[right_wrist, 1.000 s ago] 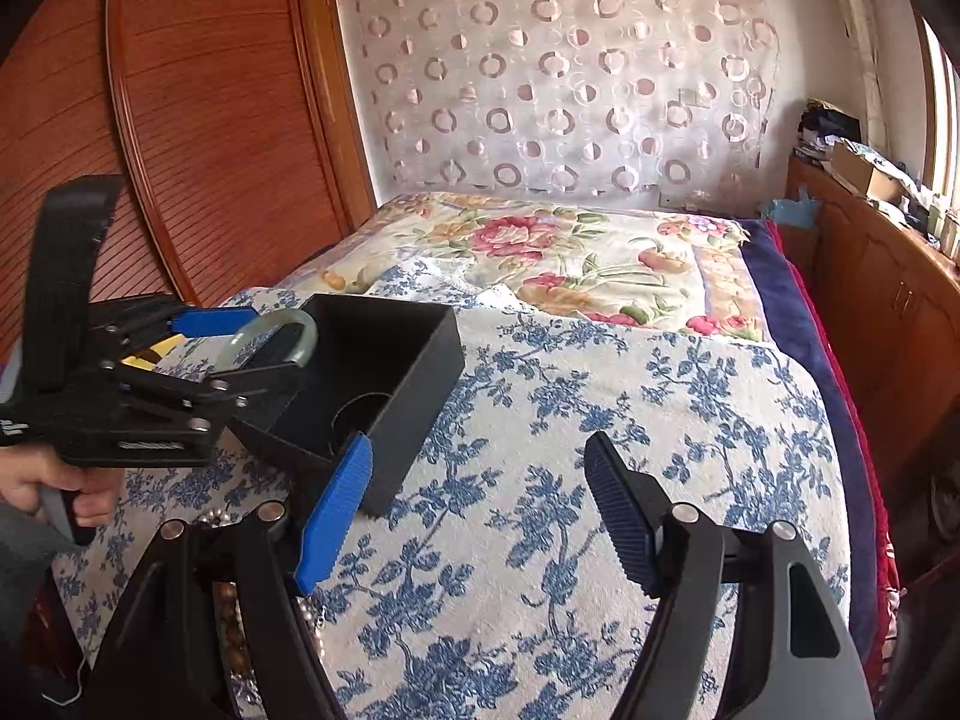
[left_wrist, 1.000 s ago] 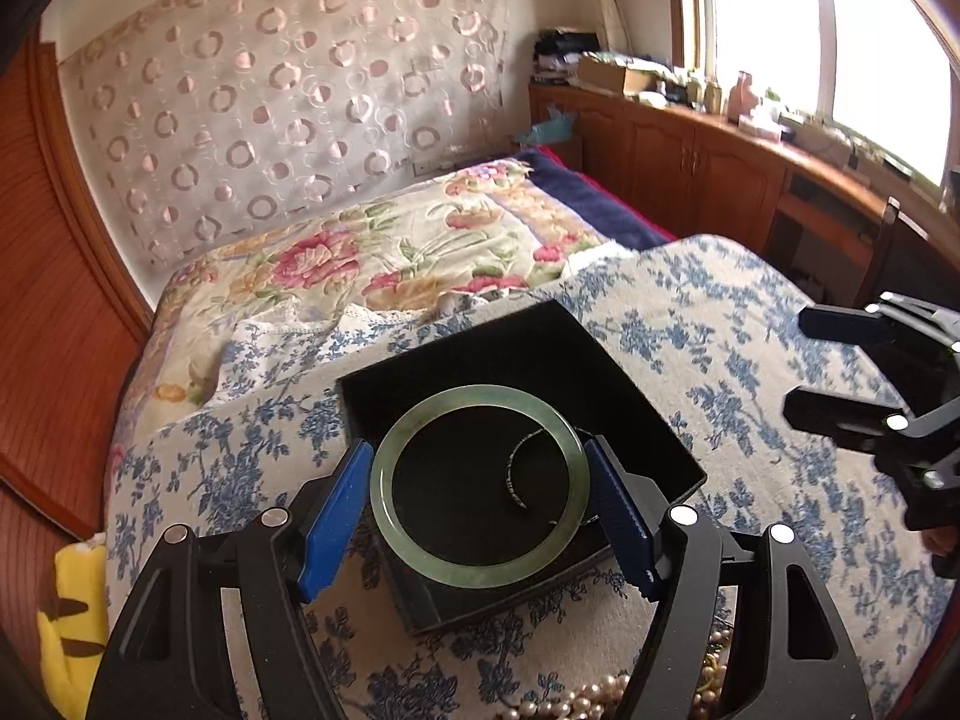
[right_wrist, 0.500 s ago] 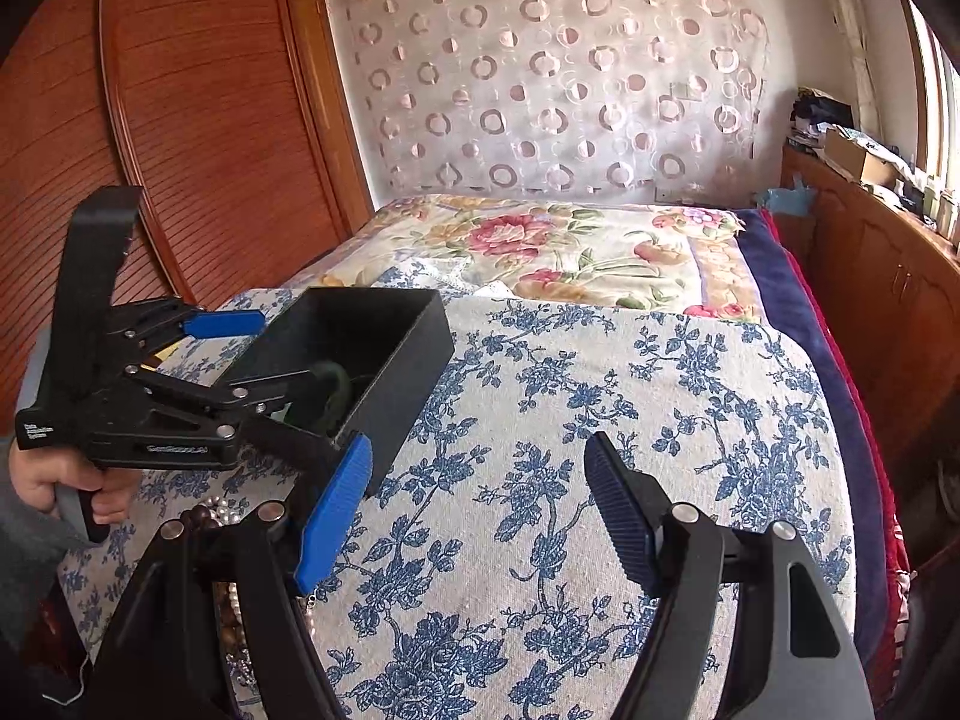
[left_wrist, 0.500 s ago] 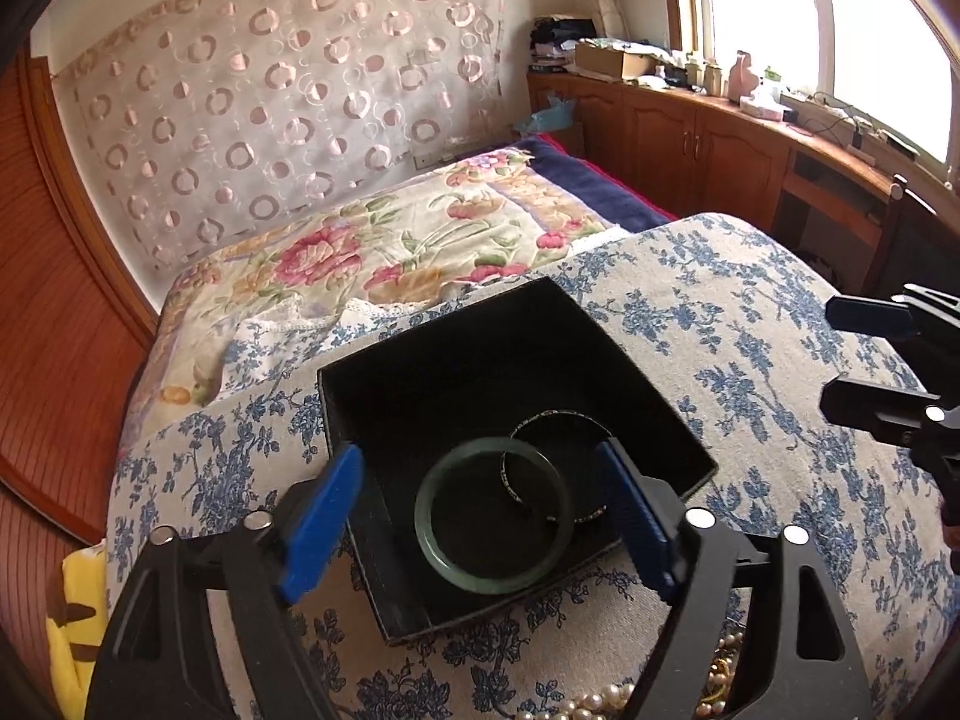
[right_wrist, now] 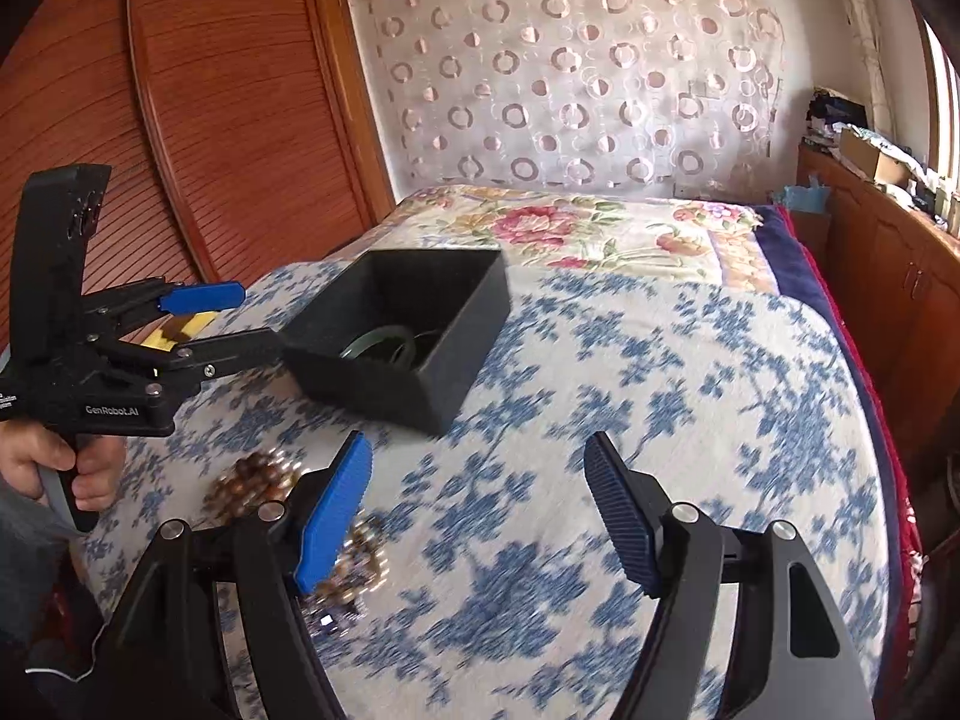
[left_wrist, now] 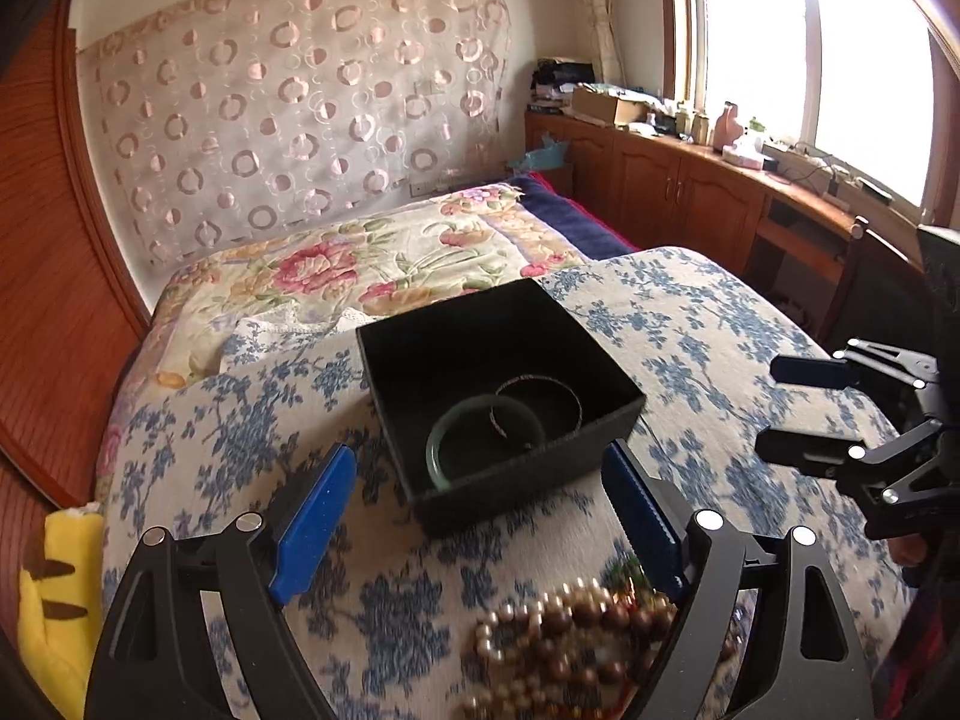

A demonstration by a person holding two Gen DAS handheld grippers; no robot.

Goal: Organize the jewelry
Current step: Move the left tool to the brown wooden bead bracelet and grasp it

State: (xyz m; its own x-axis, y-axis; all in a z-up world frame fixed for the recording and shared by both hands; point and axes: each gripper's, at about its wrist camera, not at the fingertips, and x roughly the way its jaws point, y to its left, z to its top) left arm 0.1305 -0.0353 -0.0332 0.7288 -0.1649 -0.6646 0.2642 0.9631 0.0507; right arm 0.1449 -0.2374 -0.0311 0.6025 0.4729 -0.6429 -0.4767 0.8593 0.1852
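Observation:
A black open box sits on the blue-flowered bedspread; it also shows in the right wrist view. Inside lie a green jade bangle and a thin dark bangle. My left gripper is open and empty, just in front of the box. A pile of brown and pearl bead strands lies beneath it, also seen in the right wrist view. My right gripper is open and empty, above the bedspread to the right of the beads.
A floral quilt covers the bed beyond the box. A yellow plush toy lies at the bed's left edge. A wooden wardrobe stands left, and wooden cabinets with clutter stand under the window at right.
My left gripper let go of the jade bangle, which dropped into the box, then drew back and up. The bead pile came into view. The right gripper shifted slightly.

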